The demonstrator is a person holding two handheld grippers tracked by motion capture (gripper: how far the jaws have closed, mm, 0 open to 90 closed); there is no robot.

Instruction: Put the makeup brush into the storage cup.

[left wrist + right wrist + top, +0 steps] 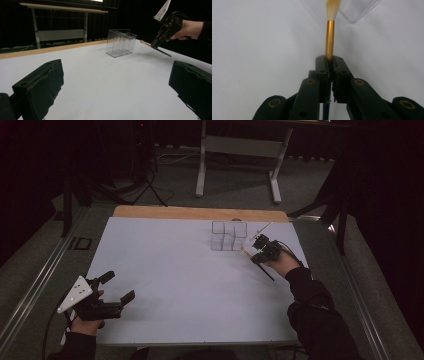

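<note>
From the high view, the right tongs [256, 249] grip a paintbrush [248, 253] just beside the clear holder [228, 236] at the far side of the table [165, 270]; the left tongs [118, 290] rest wide and empty near the front edge

From the left gripper view, the brush hangs clear of the table beside the holder

In the right gripper view, the jaws pinch its gold collar [330, 40], bristles toward the holder: picked up, it seems, not yet dropped in

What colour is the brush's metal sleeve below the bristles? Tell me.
Gold, clearest in the right gripper view on the brush.
</note>
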